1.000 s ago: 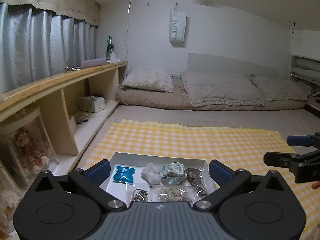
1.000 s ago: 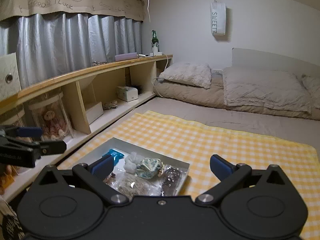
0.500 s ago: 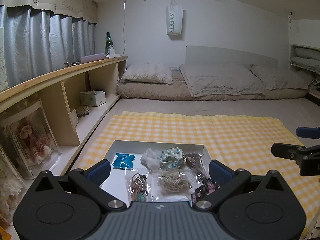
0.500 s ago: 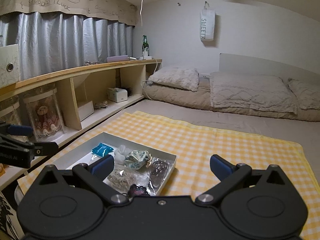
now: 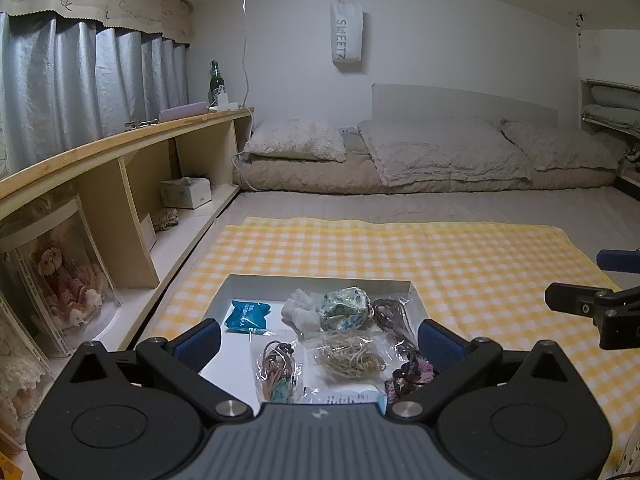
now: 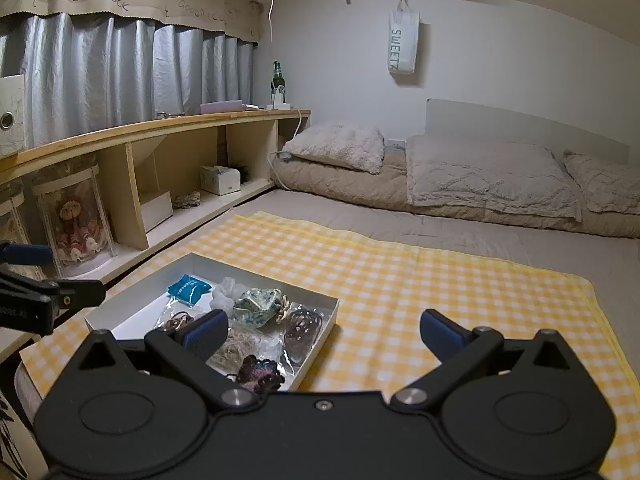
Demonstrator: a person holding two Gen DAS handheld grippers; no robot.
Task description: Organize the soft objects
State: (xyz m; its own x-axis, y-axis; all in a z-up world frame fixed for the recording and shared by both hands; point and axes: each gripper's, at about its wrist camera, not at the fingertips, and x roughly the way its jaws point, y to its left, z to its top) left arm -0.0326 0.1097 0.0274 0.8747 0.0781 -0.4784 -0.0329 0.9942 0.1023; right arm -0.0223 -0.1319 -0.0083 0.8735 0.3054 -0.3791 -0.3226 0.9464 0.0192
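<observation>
A white shallow box (image 5: 316,281) (image 6: 192,260) lies on a yellow checked cloth (image 5: 460,256) (image 6: 420,280). It holds a blue packet (image 5: 246,314) (image 6: 188,289), a white fluffy lump (image 5: 300,312), a green patterned pouch (image 5: 344,307) (image 6: 260,306), a bag of tan bands (image 5: 348,358), a dark purple knit piece (image 5: 410,374) (image 6: 258,372) and other bagged soft items. My left gripper (image 5: 318,338) is open and empty above the box's near edge. My right gripper (image 6: 324,330) is open and empty, to the right of the box.
A wooden shelf unit (image 5: 120,184) runs along the left, with a tissue box (image 5: 186,192) and dolls in clear cases (image 5: 60,276). A mattress with pillows (image 5: 432,156) lies at the back. Each gripper shows in the other's view (image 5: 592,308) (image 6: 44,296).
Both grippers have risen and tipped down, so more of the box and its contents shows. The jaws stay open and nothing in the box has moved.
</observation>
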